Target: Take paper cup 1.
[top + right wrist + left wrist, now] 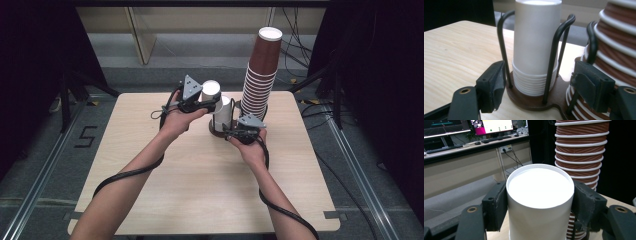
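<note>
This looks like a lab or test room inside an office, set up for recording. A light wooden table [200,165] stands alone on grey carpet, boxed in by black curtains [35,75] on both sides. Metal floor rails [40,175] run past it, and a mark like a "5" [86,136] is taped on the floor. Loose cables [300,50] trail across the floor behind. In the left gripper view, a long desk [474,147] carries lit monitors [492,125], keyboards [495,138] and what may be a wall socket [506,148] beneath, though it is blurred.
</note>
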The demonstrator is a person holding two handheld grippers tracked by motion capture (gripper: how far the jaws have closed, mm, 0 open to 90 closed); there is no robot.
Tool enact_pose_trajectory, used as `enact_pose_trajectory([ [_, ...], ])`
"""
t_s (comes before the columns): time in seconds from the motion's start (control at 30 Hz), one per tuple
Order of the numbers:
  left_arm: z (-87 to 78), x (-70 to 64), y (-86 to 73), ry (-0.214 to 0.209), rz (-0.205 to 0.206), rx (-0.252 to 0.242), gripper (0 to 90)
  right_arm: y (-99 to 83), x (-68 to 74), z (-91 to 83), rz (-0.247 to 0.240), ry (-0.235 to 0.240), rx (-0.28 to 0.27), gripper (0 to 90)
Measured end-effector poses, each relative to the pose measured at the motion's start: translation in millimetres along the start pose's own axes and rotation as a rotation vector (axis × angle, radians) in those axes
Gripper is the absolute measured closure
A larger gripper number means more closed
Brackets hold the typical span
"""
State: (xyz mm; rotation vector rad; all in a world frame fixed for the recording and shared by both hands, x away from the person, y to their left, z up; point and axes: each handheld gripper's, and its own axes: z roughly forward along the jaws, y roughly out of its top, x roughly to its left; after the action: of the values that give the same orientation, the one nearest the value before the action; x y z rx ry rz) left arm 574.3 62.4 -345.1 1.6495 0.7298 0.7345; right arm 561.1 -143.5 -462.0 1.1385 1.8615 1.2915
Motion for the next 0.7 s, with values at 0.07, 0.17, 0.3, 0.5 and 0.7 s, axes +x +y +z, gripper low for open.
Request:
enact_pose_trajectory([
  [0.07, -3.9, -0.3, -0.6, 0.002, 0.017, -0.006, 33.1, 3.3, -0.9, -6.9, -0.015, 0.002, 0.008, 27.2],
  [0.17, -10.9, -3.4, -6.2, -0.011, 0.006, 0.013, 33.2, 4.7, -5.0, -18.1, -0.031, 0.004, 0.005, 26.6],
  [0.3, -15.2, -5.0, -11.0, -0.009, 0.027, 0.020, 33.2, 2.3, -6.6, -27.4, -0.041, 0.012, 0.013, 26.3],
  [0.5, -25.8, -11.1, -18.6, -0.033, 0.029, 0.052, 33.2, 1.1, -3.4, -50.8, -0.040, 0.055, 0.018, 24.9],
  [0.7, -34.3, -17.5, -22.3, -0.052, 0.041, 0.071, 33.2, 0.8, 6.3, -65.0, -0.059, 0.104, 0.018, 24.0],
])
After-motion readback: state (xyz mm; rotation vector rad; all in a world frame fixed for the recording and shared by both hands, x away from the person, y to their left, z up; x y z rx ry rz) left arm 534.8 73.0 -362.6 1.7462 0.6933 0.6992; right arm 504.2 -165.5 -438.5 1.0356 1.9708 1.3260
